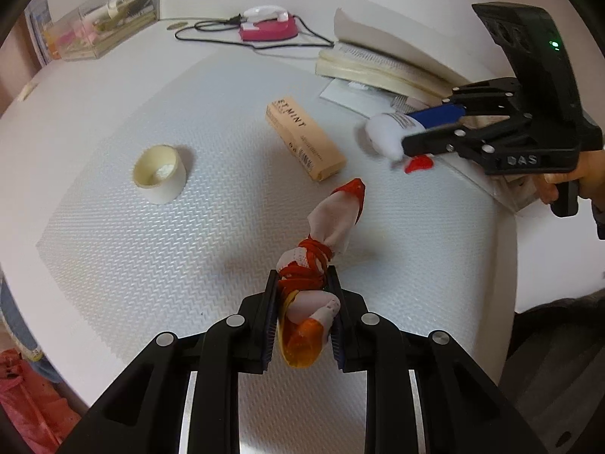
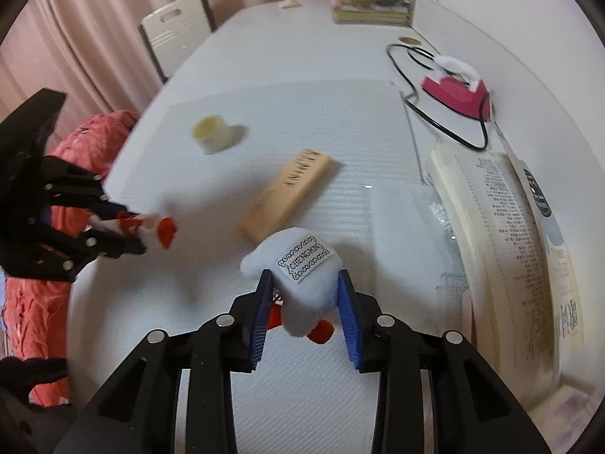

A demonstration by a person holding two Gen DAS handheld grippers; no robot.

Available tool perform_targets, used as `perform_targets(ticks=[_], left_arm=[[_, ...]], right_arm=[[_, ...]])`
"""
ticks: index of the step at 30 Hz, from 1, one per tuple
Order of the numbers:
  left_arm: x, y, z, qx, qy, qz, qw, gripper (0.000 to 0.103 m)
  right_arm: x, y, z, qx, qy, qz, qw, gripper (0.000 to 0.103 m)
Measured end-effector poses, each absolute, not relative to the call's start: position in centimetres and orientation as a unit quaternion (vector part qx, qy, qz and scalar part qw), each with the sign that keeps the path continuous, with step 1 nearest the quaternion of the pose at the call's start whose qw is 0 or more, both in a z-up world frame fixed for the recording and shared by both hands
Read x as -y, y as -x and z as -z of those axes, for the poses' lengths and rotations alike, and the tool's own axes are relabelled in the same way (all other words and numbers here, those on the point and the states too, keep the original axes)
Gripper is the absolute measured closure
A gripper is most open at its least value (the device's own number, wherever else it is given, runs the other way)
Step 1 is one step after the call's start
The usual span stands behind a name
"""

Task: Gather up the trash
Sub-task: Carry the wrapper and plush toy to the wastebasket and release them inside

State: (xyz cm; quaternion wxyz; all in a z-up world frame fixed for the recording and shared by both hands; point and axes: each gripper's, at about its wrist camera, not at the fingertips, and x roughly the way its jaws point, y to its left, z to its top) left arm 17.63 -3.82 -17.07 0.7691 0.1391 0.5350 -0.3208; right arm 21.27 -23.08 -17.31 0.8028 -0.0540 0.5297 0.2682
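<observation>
Although both tools are already loaded, what they carry will handle very differently from the stiffer rubbish left on the bench [image 1: 113, 265]. In the left tool [image 1: 302, 302] sits a twisted red-and-white wrapper [image 1: 321, 249], its pads clamped together on the bunched middle while the loose end pokes forward above the textured mat [image 1: 132, 234]. It looks feather-light, crinkly and slick, so I judge the knotted waist to be the only safe hold; a pinch on the flared tail would likely slide off. The right tool [image 2: 304, 299] is closed on a small white plush toy [image 2: 298, 265] with a printed label and red feet, and the blue pads dent its sides. Soft stuffing gives under pressure, so it should neither break nor slip, though it may sag. Whether it counts as trash I cannot tell.

Still on the mat lie a tan cardboard box [image 1: 304, 138], rigid and light, best taken across its narrow width, and a cream paper cup [image 1: 159, 178], upright, thin-walled and easily crushed, best gripped gently at the rim. A red plastic bag [image 2: 41, 265] beside the bench looks like the place for it all
</observation>
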Motion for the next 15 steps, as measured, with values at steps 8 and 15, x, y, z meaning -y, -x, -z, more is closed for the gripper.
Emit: perform_targets(ticks=[8,15], left_arm=[[2.5,-14.2,14.5,-0.526,-0.149,0.304,0.780,0.078],[1.9,-11.3,13.0,-0.518,-0.153,0.285,0.792,0.078]], right_arm=[[22.0,-17.0,13.6,-0.514,0.062,-0.305,0.799,0.069],[20.8,-15.0,11.5,-0.498,0.066,-0.332,0.798,0.069]])
